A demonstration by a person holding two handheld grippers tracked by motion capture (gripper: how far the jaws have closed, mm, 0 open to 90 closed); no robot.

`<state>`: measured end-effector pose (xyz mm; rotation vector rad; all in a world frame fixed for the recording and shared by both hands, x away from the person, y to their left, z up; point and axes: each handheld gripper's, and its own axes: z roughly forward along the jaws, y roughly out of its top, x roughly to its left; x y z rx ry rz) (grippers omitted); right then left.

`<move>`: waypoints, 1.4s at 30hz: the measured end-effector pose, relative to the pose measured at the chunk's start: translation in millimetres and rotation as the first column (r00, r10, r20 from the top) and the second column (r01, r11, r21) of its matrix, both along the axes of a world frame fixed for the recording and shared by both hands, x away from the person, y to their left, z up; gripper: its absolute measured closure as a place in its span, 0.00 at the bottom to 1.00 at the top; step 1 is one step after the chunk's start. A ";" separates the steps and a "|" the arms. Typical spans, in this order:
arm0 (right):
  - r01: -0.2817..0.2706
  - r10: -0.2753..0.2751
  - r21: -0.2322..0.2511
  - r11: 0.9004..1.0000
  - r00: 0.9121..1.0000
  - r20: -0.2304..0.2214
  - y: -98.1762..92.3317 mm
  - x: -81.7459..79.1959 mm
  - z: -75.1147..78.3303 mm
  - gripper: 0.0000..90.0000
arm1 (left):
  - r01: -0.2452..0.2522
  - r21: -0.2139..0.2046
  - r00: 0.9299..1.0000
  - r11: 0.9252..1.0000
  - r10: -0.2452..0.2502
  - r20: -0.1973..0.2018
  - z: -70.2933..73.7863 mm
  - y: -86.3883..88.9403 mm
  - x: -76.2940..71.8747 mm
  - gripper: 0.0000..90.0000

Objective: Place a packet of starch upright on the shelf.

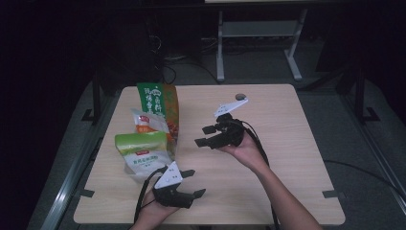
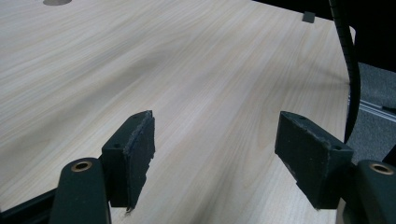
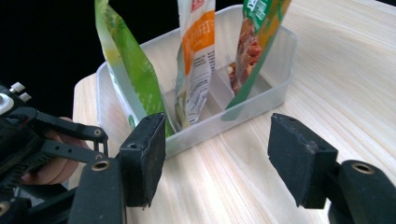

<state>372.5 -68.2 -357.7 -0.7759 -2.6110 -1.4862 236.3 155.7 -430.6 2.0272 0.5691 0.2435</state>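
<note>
At the worktop's left edge stands a clear bin with three snack pouches upright in its compartments: a pale green pouch, a white-and-orange pouch, a dark green pouch. Our right tool faces the bin, jaws wide apart, nothing between them. Our left tool rests low, also gaping and empty. We judge the packing step done or nearly so; next, withdraw cleanly or straighten a leaning pouch.
</note>
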 end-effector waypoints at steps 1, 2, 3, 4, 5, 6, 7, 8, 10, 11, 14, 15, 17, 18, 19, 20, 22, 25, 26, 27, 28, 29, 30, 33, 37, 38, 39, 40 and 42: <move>0.002 -0.002 -0.001 1.000 1.000 -0.005 -1.5 0.2 0.1 0.40 | -0.002 -0.001 1.000 1.000 0.002 0.001 0.0 0.5 0.6 0.31; 0.007 -0.007 -0.001 1.000 1.000 -0.005 -2.9 0.5 0.0 0.40 | -0.001 0.000 1.000 1.000 0.001 -0.002 0.5 1.2 1.2 0.31; 0.010 -0.010 -0.008 1.000 1.000 -0.001 -4.6 1.0 -0.3 0.39 | -0.002 -0.002 1.000 1.000 0.002 -0.004 1.0 1.6 1.3 0.31; 0.016 -0.016 -0.013 1.000 1.000 -0.003 -6.1 0.9 -0.5 0.39 | -0.003 -0.003 1.000 1.000 0.003 -0.004 1.2 1.8 1.5 0.31; 0.017 -0.017 -0.016 1.000 1.000 -0.002 -7.5 1.2 -0.8 0.39 | -0.004 -0.010 1.000 1.000 0.004 -0.002 1.0 1.7 1.6 0.31; 0.021 -0.021 -0.019 1.000 1.000 0.001 -9.6 1.8 -1.3 0.39 | -0.004 -0.011 1.000 1.000 0.004 -0.005 1.5 1.9 1.6 0.31; 0.026 -0.026 -0.021 0.999 1.000 0.004 -12.0 2.7 -2.2 0.38 | -0.005 -0.013 1.000 1.000 0.005 -0.005 1.7 2.0 1.8 0.31; 0.031 -0.031 -0.025 0.999 1.000 -0.004 -14.6 3.3 -2.8 0.38 | -0.006 -0.018 1.000 1.000 0.006 -0.003 1.3 1.9 2.1 0.31; 0.045 -0.045 -0.027 0.999 0.999 -0.009 -19.7 4.7 -4.9 0.38 | -0.009 -0.017 1.000 1.000 0.009 -0.005 1.5 2.4 2.4 0.31; 0.054 -0.054 -0.030 0.998 0.998 -0.012 -22.0 5.2 -6.1 0.38 | -0.009 -0.015 1.000 1.000 0.009 -0.001 2.0 2.9 2.9 0.31; 0.066 -0.066 -0.039 0.997 0.998 -0.020 -29.0 7.0 -9.3 0.37 | -0.009 -0.016 1.000 1.000 0.009 -0.003 3.5 4.4 3.7 0.31; 0.071 -0.072 -0.043 0.997 0.997 -0.021 -30.9 7.3 -10.2 0.37 | -0.012 -0.015 1.000 1.000 0.012 0.001 3.9 4.7 3.8 0.31; 0.081 -0.083 -0.056 0.995 0.996 -0.030 -34.6 7.8 -10.9 0.36 | -0.014 -0.019 1.000 1.000 0.014 0.001 4.2 5.1 4.0 0.31; 0.087 -0.089 -0.056 0.995 0.996 -0.026 -36.8 8.0 -11.4 0.36 | -0.016 -0.018 1.000 1.000 0.016 0.001 4.3 5.4 4.2 0.31; 0.092 -0.094 -0.059 0.994 0.995 -0.033 -38.8 7.6 -11.0 0.36 | -0.016 -0.017 1.000 1.000 0.016 0.001 4.3 5.6 4.3 0.31; 0.095 -0.096 -0.057 0.994 0.995 -0.028 -40.3 7.7 -10.9 0.36 | -0.020 -0.016 1.000 1.000 0.020 -0.004 4.4 5.7 4.0 0.31; 0.104 -0.105 -0.058 0.993 0.994 -0.027 -44.5 7.3 -9.9 0.35 | -0.017 -0.017 1.000 1.000 0.017 -0.004 4.7 5.7 3.7 0.30; 0.114 -0.115 -0.060 0.992 0.993 -0.027 -50.4 6.4 -9.1 0.34 | -0.019 -0.016 1.000 1.000 0.019 0.005 5.6 6.2 3.6 0.30; 0.120 -0.122 -0.063 0.991 0.992 -0.030 -52.8 6.1 -8.8 0.34 | -0.021 -0.017 1.000 1.000 0.021 0.004 5.6 6.3 3.6 0.30; 0.124 -0.127 -0.064 0.990 0.991 -0.037 -54.1 5.7 -8.5 0.34 | -0.023 -0.017 1.000 1.000 0.023 0.002 5.6 6.5 3.7 0.30; 0.126 -0.128 -0.067 0.990 0.991 -0.033 -56.3 5.6 -8.5 0.34 | -0.023 -0.014 1.000 1.000 0.023 0.003 5.8 7.0 3.9 0.30; 0.130 -0.133 -0.070 0.989 0.991 -0.031 -58.3 5.3 -8.6 0.34 | -0.023 -0.015 1.000 1.000 0.023 0.006 5.9 7.4 4.2 0.30; 0.132 -0.134 -0.066 0.989 0.991 -0.028 -60.5 4.5 -8.8 0.35 | -0.023 -0.014 1.000 1.000 0.023 0.010 5.9 7.8 4.5 0.30; 0.147 -0.149 -0.060 0.987 0.988 -0.031 -67.1 2.7 -10.0 0.35 | -0.023 -0.013 1.000 1.000 0.023 0.011 6.5 8.4 4.6 0.30; 0.164 -0.166 -0.060 0.985 0.985 -0.035 -75.7 0.9 -13.2 0.34 | -0.025 -0.013 1.000 1.000 0.026 0.013 6.8 9.3 4.8 0.30; 0.170 -0.172 -0.061 0.984 0.985 -0.033 -77.7 0.4 -14.3 0.34 | -0.026 -0.015 1.000 1.000 0.026 0.014 6.6 9.5 5.1 0.30; 0.177 -0.179 -0.067 0.982 0.983 -0.033 -80.2 -0.3 -15.8 0.34 | -0.027 -0.014 1.000 1.000 0.027 0.015 6.7 9.7 5.2 0.30; 0.181 -0.184 -0.069 0.981 0.982 -0.038 -81.6 -0.7 -16.6 0.34 | -0.030 -0.016 0.999 0.999 0.030 0.012 6.5 9.8 5.5 0.30; 0.187 -0.192 -0.080 0.979 0.980 -0.053 -85.0 -1.2 -18.4 0.34 | -0.031 -0.013 0.999 0.999 0.031 0.009 6.7 10.6 6.2 0.30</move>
